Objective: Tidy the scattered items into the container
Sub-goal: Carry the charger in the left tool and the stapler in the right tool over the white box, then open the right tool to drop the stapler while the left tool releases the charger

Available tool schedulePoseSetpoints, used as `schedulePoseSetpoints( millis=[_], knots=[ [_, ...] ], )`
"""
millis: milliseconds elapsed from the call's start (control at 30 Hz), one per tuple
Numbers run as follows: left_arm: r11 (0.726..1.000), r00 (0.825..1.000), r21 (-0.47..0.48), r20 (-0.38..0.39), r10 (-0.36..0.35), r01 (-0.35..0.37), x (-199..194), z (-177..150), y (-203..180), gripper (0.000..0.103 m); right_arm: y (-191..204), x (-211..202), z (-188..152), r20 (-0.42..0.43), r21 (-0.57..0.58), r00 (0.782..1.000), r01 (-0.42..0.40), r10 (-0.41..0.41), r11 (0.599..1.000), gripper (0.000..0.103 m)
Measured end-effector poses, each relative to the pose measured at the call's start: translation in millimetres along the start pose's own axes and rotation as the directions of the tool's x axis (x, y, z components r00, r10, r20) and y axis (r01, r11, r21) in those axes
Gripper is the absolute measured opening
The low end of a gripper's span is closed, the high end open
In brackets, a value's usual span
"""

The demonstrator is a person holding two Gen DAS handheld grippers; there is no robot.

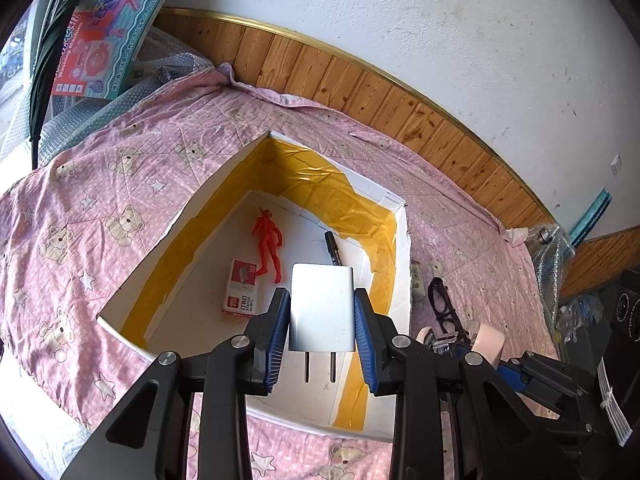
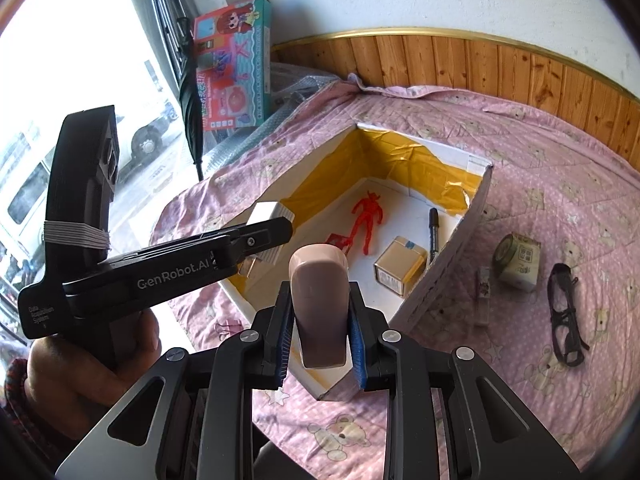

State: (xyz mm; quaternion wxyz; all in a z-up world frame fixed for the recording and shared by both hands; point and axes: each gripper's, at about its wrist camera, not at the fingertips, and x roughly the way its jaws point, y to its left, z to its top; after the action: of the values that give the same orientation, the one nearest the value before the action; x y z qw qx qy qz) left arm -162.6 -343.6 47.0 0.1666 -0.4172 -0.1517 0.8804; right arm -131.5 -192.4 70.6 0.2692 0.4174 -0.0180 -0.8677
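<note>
Here the work surface is a table covered with a pink cloth printed with teddy bears and stars, pushed against a white plastered wall whose lower part is wood panelling capped by a gold trim. At the far left corner a colourful toy box leans by a bright window, with a folded black umbrella beside it and bubble wrap underneath.

The container is a white cardboard box lined with yellow tape, sitting open in the middle of the cloth. On its floor lie a red figure, a black marker, a staples box and, in the right wrist view, a small brown carton.

The left hand-held gripper is clamped on a white charger plug, prongs toward the camera, held above the box interior. The right hand-held gripper grips a beige, rounded object over the box's near corner.

Outside the box, to its right on the cloth, lie black glasses, a roll of tape in a wrapper and a small narrow packet; pink binder clips lie near the left side.
</note>
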Motion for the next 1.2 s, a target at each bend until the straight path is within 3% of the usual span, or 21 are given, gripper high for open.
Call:
schedulePoseSetpoints(
  millis=[533, 900, 1200],
  knots=[
    [0.995, 0.992, -0.043, -0.091, 0.082, -0.086, 40, 4, 25, 0.033, -12, 54, 10, -0.084, 0.001, 0.996, -0.036, 0.036, 0.999, 0.026],
    [0.983, 0.977, 0.027, -0.114, 0.182, -0.18, 58, 5, 30, 0.033, -19, 85, 10, -0.168, -0.005, 0.986, -0.011, 0.01, 1.0, 0.026],
    [0.985, 0.976, 0.033, -0.133, 0.175, -0.172, 67, 8, 32, 0.033, -19, 95, 13, -0.192, -0.006, 0.981, -0.004, 0.003, 1.0, 0.026]
  ],
)
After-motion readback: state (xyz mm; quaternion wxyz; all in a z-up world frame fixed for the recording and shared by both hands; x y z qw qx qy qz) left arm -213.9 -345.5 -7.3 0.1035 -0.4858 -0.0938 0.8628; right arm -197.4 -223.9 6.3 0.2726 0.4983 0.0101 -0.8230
